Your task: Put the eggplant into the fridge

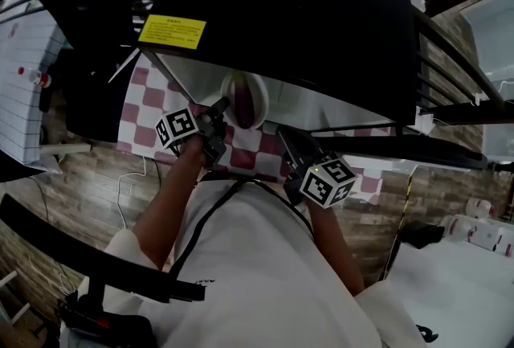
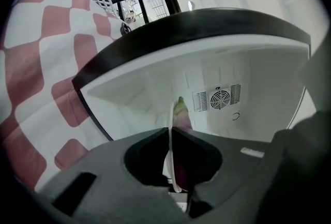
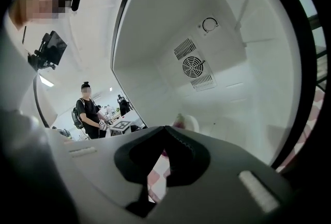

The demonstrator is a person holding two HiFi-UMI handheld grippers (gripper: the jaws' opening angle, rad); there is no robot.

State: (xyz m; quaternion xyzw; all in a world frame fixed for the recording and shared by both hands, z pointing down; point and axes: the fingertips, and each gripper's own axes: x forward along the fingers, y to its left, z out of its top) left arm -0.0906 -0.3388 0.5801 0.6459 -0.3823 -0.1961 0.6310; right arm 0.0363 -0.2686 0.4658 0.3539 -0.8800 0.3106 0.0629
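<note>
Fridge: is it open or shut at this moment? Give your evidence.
Open. Both gripper views look straight into the fridge, showing its white inside and the fan on its back wall.

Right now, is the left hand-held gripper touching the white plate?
Touching. The left gripper view shows the left hand-held gripper with its jaws closed on the thin rim of the plate, with no gap on either side, and the eggplant on that plate.

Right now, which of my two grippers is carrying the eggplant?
The left gripper: its fingers pinch the rim of the white plate bearing the eggplant. The right gripper has its fingers together, nothing between them.
</note>
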